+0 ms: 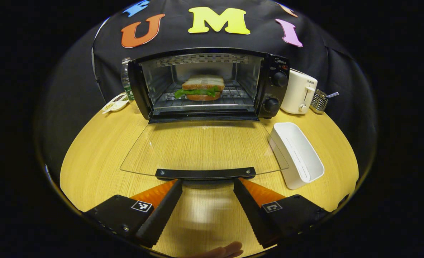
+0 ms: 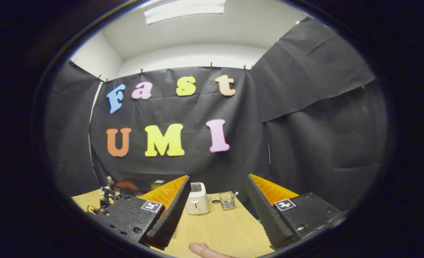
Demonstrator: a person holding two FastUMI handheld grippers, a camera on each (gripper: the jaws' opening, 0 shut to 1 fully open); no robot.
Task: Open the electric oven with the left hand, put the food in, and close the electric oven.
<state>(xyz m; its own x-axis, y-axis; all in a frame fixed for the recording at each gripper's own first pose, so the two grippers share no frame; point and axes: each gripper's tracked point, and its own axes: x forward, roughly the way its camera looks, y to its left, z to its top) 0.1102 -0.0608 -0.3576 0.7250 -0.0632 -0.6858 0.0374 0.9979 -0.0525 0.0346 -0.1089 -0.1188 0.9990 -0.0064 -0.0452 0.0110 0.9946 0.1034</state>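
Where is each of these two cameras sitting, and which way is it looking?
Left gripper view: rides the left tongs, low over the table, facing the open oven with the sandwich inside; a fingertip shows below.
Right gripper view: rides the right tongs, tilted up toward the booth wall; a fingertip shows.
Shared: the white toaster.

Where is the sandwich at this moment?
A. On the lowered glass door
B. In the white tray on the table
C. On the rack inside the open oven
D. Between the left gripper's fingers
C: in the left gripper view the sandwich sits on the rack inside the oven, whose door lies open; the white tray is empty and the left gripper is open, holding nothing.
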